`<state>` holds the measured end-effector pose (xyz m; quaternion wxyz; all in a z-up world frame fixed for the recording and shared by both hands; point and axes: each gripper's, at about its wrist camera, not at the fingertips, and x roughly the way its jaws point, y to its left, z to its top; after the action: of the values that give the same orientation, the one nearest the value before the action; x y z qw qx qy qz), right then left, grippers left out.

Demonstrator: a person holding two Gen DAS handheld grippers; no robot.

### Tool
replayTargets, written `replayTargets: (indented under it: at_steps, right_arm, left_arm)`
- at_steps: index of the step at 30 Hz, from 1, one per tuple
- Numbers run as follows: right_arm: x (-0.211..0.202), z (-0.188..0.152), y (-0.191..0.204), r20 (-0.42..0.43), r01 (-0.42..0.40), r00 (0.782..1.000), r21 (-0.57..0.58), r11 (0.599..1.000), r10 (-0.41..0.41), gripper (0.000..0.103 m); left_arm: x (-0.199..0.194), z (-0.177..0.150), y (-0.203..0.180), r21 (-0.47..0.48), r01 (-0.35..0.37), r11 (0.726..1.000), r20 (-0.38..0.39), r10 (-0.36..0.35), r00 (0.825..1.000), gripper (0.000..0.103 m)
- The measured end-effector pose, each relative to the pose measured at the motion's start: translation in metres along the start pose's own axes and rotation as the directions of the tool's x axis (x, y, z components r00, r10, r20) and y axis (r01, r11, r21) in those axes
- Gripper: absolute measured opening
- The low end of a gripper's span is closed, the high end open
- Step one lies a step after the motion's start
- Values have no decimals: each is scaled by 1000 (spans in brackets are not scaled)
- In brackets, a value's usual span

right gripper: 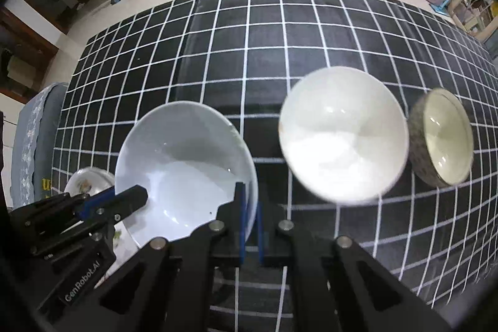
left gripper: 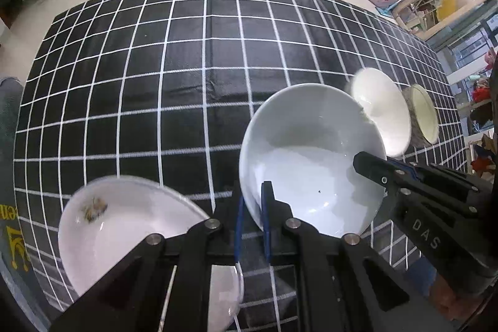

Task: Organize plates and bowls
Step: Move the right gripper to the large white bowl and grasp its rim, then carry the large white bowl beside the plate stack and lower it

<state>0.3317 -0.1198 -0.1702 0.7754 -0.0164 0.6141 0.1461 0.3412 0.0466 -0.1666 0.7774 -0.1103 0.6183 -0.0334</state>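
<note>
White-on-black grid cloth (left gripper: 186, 67) is covering the whole tabletop, and the big pale bowl (left gripper: 311, 157) is getting pinched from two sides at once. Left gripper (left gripper: 253, 220) is sitting at the bottom of its own view with its blue-padded fingers (left gripper: 266, 207) squeezed narrow on the bowl's near rim, wall caught between them. Right gripper (right gripper: 249, 223) is doing the same thing on the opposite rim, fingers (right gripper: 241, 207) pressing together on the edge, and in the left wrist view it's showing up reaching in from the right side. Bowl is looking tipped and a bit raised off the cloth, though I can't tell for sure how clear of it. Just left of it a shallow white dish with a brownish print (left gripper: 124, 232) is lying near the cloth's edge, half hidden under the left gripper's frame. On the other side a white bowl (right gripper: 342, 136) is sitting just beside the held one, not touching, and a speckled grey bowl with a cream inside (right gripper: 442, 139) is sitting right next to that, both looking smeared by blur
</note>
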Motion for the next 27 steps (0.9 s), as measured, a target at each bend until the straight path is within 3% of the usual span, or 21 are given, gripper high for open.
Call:
replayTargets:
  at_steps: [7, 15, 27]
  right_arm:
    - [-23, -39, -13, 2, -2, 1000, 9, 1000, 2, 8]
    - [-10, -67, -15, -26, 4, 1000, 27, 1000, -3, 8]
    - [16, -90, -32, -81, 11, 997, 50, 999, -7, 8]
  left_arm:
    - [-19, -35, -13, 15, -10, 1000, 14, 9, 1000, 9]
    - [-10, -72, -19, 23, -10, 1000, -15, 10, 1000, 9]
    - [19, -100, -30, 44, -30, 999, -63, 33, 997, 9]
